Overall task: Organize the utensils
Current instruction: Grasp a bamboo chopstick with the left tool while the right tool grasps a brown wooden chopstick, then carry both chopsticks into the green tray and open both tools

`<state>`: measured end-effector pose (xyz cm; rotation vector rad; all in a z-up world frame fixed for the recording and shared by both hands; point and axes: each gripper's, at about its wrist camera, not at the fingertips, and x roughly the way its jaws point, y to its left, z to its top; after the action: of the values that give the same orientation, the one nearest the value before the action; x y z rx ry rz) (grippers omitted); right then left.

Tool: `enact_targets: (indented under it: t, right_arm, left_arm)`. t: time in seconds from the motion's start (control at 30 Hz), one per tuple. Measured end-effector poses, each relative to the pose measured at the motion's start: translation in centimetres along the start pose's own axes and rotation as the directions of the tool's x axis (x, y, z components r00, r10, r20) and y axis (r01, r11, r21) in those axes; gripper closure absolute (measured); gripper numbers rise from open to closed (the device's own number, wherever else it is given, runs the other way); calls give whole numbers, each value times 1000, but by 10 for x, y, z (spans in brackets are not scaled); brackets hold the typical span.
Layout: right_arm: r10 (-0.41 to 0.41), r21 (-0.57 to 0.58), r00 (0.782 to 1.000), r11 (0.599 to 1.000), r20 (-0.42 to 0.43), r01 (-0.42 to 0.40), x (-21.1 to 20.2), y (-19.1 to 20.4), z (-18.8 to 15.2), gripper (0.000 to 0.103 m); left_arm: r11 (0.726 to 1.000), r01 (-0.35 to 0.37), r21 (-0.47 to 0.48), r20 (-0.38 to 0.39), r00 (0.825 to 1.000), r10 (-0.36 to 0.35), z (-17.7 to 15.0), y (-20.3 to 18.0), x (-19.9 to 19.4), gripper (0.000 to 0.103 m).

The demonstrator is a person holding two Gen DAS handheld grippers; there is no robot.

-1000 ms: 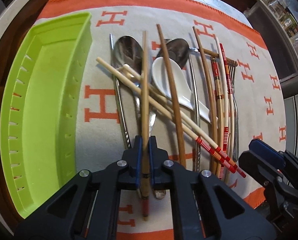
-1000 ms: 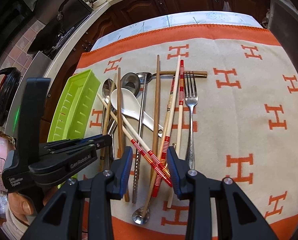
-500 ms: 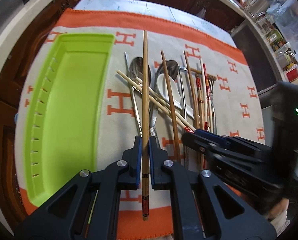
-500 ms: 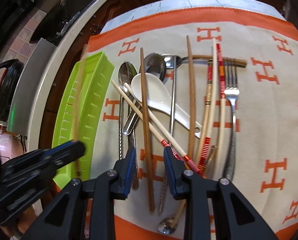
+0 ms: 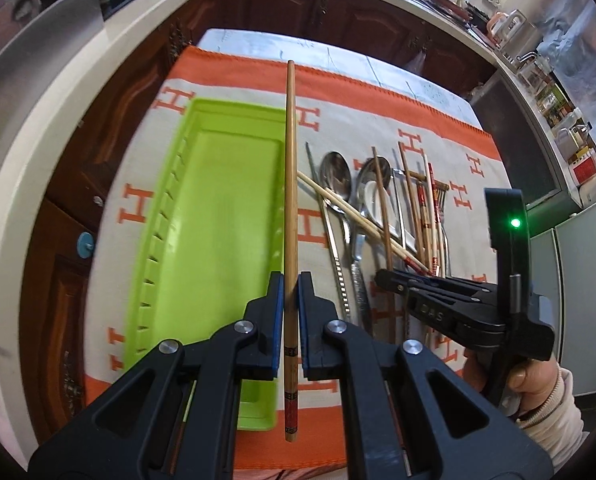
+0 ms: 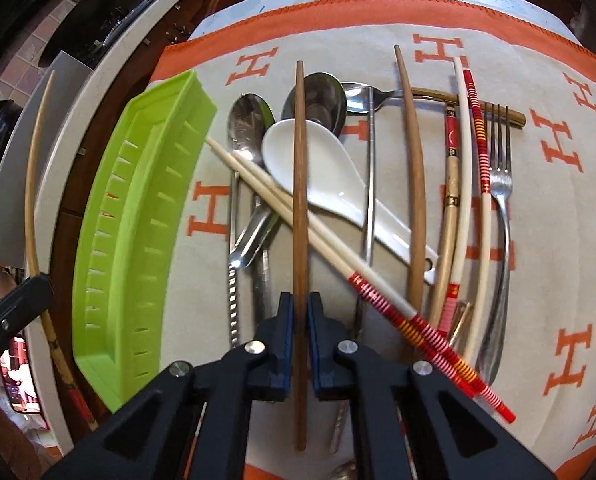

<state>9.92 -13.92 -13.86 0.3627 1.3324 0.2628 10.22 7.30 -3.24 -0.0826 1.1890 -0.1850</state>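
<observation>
In the left wrist view, the left claw (image 5: 291,294) is clamped on a light bamboo chopstick (image 5: 291,184), held above the right wall of the green tray (image 5: 202,216). It should be shifted left and lowered flat before release.

In the right wrist view, the right claw (image 6: 299,320) grips a dark wooden chopstick (image 6: 299,168) lying across the white spoon (image 6: 321,168); a straight lift should leave the pile undisturbed.
</observation>
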Motion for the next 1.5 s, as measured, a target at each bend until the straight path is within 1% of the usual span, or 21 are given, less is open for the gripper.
enact_targets:
  t: [0.17,0.27,0.4,0.47,0.57,0.67,0.77,1.0,1.27,1.5]
  right_arm:
    - [111,30,993,993,30,-111,-28,16,0,97]
    - [177,25,983,984,44,-178,-46,37,4,97]
    - [228,3,972,973,50,-229,-53,73,14,97]
    - [222,-13,973,975,65,-222,-49,92,16,97]
    - [219,-14,974,976,65,-218,-40,106,16,97]
    - [195,-20,978,981,79,-194,-31,114,14,97]
    - [175,-17,981,985,83,-174,-21,116,15,97]
    - [161,-15,983,987,84,-160,-15,118,8,97]
    - [158,-16,985,987,69,-157,-11,124,3,97]
    - [147,-1,988,989,51,-147,-2,127,1,97]
  left_arm:
    - [999,-44,29,31,999,43,3,15,-12,98]
    - [996,-80,50,55,995,77,6,25,-18,98]
    - [993,-104,53,55,993,101,9,38,-12,98]
    - [992,-116,56,45,992,114,8,42,-2,98]
    - [989,-137,46,18,990,137,3,48,22,98]
    - [991,-131,24,-23,991,132,-5,56,45,98]
    - [992,-126,28,-34,991,127,-16,60,58,98]
    - [992,-109,60,-33,993,111,-30,62,61,98]
    - [992,-85,97,-19,996,87,-43,57,54,98]
    - [993,-83,83,-25,996,86,-46,59,47,98]
